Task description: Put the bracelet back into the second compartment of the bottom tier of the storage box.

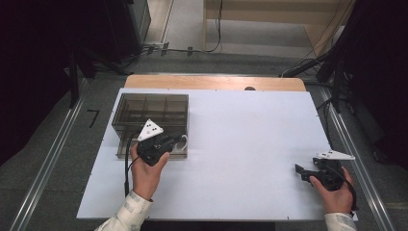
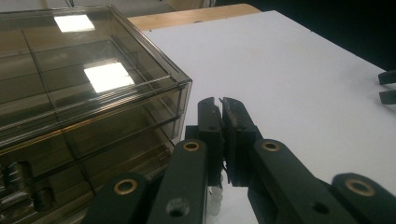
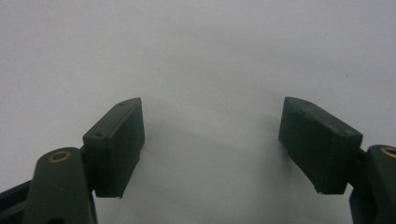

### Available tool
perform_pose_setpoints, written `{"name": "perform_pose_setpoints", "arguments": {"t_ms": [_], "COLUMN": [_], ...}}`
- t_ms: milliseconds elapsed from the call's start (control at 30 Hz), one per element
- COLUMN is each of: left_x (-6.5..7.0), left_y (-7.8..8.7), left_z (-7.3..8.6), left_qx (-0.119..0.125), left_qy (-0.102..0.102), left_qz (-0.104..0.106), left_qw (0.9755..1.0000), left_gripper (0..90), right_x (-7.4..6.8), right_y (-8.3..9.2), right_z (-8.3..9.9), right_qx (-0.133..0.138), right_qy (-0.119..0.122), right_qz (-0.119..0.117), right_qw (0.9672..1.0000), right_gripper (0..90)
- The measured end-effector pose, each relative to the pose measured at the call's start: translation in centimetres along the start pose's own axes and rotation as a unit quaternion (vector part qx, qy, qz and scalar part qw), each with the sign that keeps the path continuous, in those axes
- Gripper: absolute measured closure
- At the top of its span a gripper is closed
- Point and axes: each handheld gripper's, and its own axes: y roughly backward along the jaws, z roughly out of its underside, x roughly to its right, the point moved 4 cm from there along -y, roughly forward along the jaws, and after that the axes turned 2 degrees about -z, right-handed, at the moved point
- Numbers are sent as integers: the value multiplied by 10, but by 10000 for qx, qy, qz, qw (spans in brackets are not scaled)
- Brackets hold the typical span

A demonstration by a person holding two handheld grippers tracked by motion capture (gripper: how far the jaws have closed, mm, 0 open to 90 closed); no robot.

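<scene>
Box [image 1: 150, 118], smoky clear plastic, divided compartments, lidded

Glossy smoky clear-plastic drawer box [image 1: 150, 111], matt white tabletop [image 1: 250, 144], matt black plastic tool [image 2: 222, 116]

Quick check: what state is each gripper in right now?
Left gripper: shut, nothing visible between its jaws, beside the smoky plastic drawer box.
Right gripper: open and empty, over the white table.
</scene>
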Motion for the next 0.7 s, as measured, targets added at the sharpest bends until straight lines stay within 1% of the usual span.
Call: {"name": "perform_pose_setpoints", "arguments": {"t_ms": [367, 700], "left_x": [-8, -25], "left_y": [7, 17], "left_z": [-3, -4], "left_qx": [89, 173], "left_qy": [107, 255], "left_qz": [-55, -223], "left_qw": [9999, 9993], "left_gripper": [880, 880], "right_x": [0, 0], "right_y": [0, 0], "right_z": [0, 0], "right_qx": [8, 7], "right_qy": [-8, -8], "right_qz": [-7, -9], "right_qw": [10000, 10000], "right_gripper": [210, 211]}}
